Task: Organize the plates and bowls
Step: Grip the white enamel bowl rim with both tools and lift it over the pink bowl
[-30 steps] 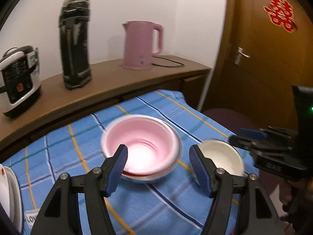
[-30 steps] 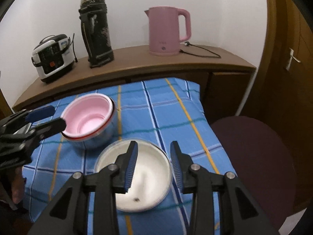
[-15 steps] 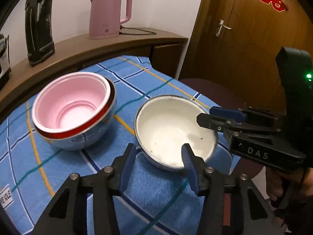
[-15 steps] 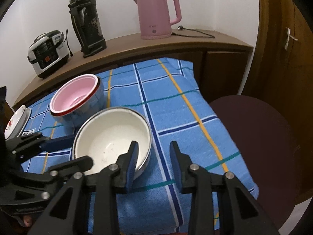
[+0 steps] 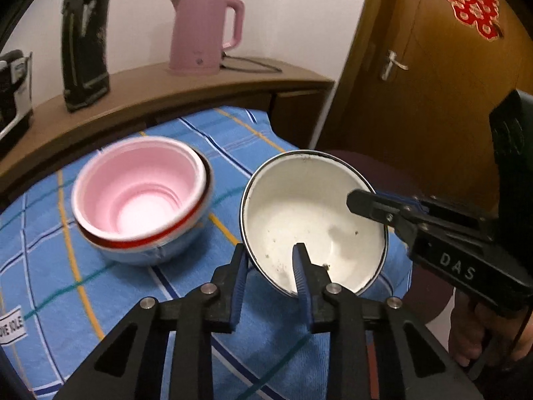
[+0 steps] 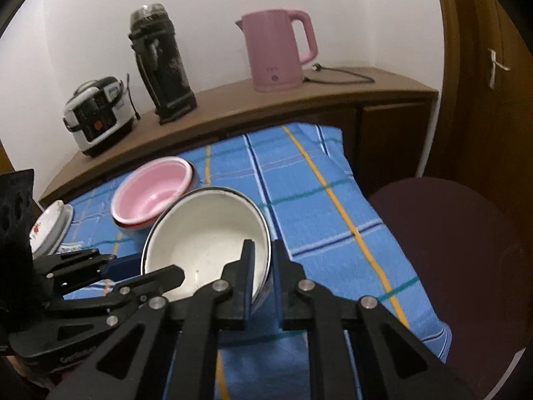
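Your right tool (image 6: 263, 260) is clenched on the white bowl's (image 5: 313, 220) rim, and your left tool (image 5: 271, 266) is closing on its near rim. The bowl tilts, seemingly lifted, at the table's (image 6: 299, 183) right edge, beside the pink bowl (image 5: 140, 193); stacking remains.

White wall (image 6: 206, 6) behind curved wooden sideboard (image 6: 333, 100). On it: pink kettle (image 6: 278, 51) with black cord, tall dark flask (image 6: 161, 63), white-black cooker (image 6: 98, 115). Blue checked tablecloth (image 6: 316, 193) in front. Dark maroon seat (image 6: 443, 233) beside. Brown door (image 5: 433, 66), red paper ornament (image 5: 474, 11).
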### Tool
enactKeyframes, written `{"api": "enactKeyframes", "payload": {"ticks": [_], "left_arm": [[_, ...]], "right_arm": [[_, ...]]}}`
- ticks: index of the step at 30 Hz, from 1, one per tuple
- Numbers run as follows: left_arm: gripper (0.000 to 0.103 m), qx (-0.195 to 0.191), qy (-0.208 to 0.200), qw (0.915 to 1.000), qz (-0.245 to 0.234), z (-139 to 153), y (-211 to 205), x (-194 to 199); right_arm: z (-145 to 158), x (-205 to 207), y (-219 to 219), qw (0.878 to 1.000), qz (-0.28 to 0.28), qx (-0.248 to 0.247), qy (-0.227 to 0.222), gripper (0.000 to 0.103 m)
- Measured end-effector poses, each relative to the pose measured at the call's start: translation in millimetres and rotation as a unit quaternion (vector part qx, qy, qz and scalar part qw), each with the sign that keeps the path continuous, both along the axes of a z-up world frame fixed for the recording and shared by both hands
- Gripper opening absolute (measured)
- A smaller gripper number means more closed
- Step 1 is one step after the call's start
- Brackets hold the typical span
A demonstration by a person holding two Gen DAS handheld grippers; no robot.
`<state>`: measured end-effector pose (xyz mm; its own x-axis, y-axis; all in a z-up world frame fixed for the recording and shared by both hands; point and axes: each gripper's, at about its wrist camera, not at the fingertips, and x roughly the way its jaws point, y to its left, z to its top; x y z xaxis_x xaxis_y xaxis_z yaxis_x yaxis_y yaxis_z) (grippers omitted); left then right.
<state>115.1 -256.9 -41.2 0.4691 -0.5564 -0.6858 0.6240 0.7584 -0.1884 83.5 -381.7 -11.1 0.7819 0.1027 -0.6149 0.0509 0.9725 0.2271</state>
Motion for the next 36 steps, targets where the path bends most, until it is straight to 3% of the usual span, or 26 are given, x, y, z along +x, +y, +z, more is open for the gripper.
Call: {"api": "enactKeyframes", "payload": {"ticks": [12, 15, 21, 36], "left_arm": [[0.030, -0.048, -0.079, 0.9942, 0.055, 72, 47, 43], [0.030, -0.051, -0.096, 0.9915, 0.072, 81, 58, 58], [0.030, -0.075, -0.086, 0.9893, 0.091, 78, 76, 87], [0.030, -0.077, -0.063, 0.9904, 0.095, 58, 86, 102]], "right_arm": [[81, 40, 38, 0.995, 0.036, 0.010, -0.090, 0.011], [87, 56, 47, 0.995, 0.044, 0.020, -0.090, 0.010], [85, 78, 63, 0.995, 0.053, 0.016, -0.082, 0.010], [66, 94, 73, 0.997, 0.061, 0.012, -0.054, 0.011]]}}
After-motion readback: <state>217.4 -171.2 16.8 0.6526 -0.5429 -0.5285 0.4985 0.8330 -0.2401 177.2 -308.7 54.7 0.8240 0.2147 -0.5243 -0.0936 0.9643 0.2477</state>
